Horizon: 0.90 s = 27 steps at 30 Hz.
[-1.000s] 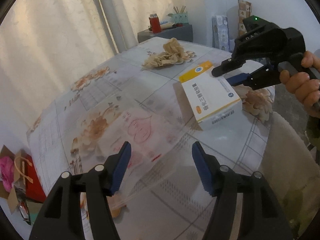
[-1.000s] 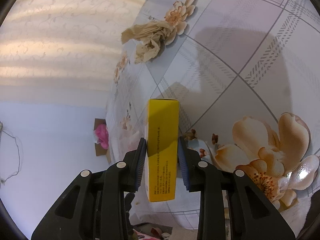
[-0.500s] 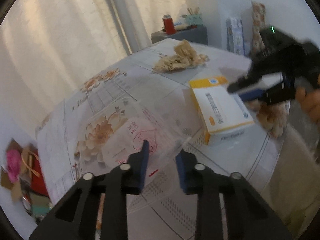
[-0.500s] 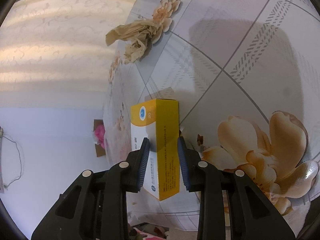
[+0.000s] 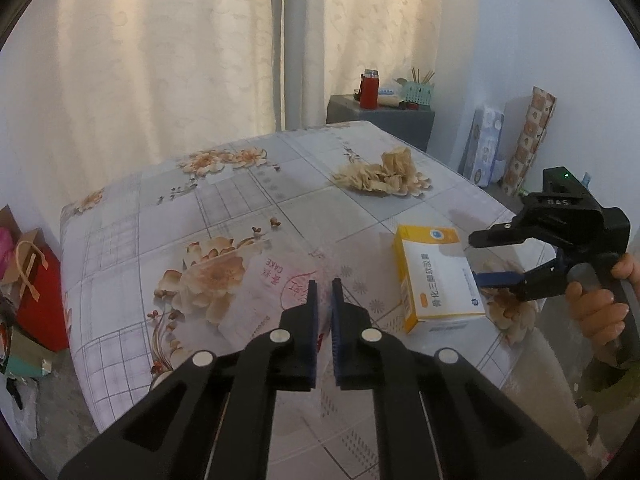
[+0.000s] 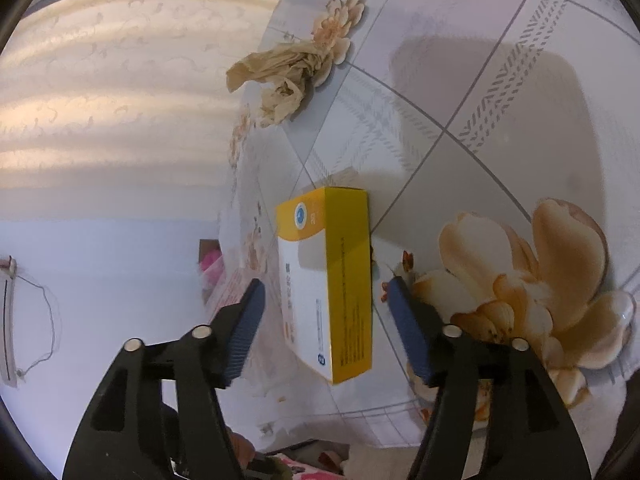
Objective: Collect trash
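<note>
On a flower-print table [image 5: 240,200], the left claw [image 5: 324,292] has just been closing and now stands clenched, its pads all but meeting on the near edge of a clear bag [image 5: 272,292] with pink lettering; the thin film seems pinched between them, though its transparency makes the hold hard to confirm. The bag lies flat near the table's middle, spreading left and far from the claw. Just to its right rests a yellow-and-white box [image 5: 436,280], flat on its broad face, its long axis running near to far. The right claw [image 6: 325,284], held by a hand [image 5: 596,300] at the table's right edge, has just been opening and now stands released: the box's near end sits between its pads, with a clear gap on each side, so nothing is grasped. The box's long axis falls almost in line with that claw's fingers, and the right claw is plainly the nearer of the two to it. The coming move likely turns on this: the box lies just right of the bag, so carrying it into the bag would call for a short shift left by the right claw while the left holds the bag's edge. Crumpled paper [image 5: 380,174] waits at the far right of the table, well apart from both claws.
</note>
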Each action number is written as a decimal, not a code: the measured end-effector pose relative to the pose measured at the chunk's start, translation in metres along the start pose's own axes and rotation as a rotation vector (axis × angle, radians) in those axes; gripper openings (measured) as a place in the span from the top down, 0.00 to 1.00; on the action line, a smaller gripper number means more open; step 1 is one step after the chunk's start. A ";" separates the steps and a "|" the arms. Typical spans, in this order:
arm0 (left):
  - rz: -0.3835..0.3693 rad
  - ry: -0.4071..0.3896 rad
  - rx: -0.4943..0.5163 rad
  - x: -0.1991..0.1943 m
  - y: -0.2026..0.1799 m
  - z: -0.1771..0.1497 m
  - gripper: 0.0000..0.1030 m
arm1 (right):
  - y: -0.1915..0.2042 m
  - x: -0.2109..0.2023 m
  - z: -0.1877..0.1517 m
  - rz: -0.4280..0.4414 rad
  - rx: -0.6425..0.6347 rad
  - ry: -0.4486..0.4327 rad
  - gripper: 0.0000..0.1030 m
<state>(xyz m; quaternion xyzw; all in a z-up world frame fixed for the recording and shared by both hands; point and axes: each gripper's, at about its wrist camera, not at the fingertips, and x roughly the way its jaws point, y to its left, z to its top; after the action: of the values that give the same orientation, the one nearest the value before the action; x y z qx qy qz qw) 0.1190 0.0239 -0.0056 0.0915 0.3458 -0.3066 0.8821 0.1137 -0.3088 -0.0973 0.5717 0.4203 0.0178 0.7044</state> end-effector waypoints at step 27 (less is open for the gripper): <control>-0.014 -0.047 -0.058 -0.006 0.016 -0.006 0.96 | 0.071 0.020 -0.019 -0.420 -0.316 -0.132 0.76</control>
<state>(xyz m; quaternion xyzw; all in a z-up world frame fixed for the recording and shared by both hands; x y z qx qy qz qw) 0.1219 0.0412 -0.0071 0.0562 0.3343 -0.3049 0.8900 0.1474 -0.2591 -0.0502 0.3547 0.4747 -0.1007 0.7992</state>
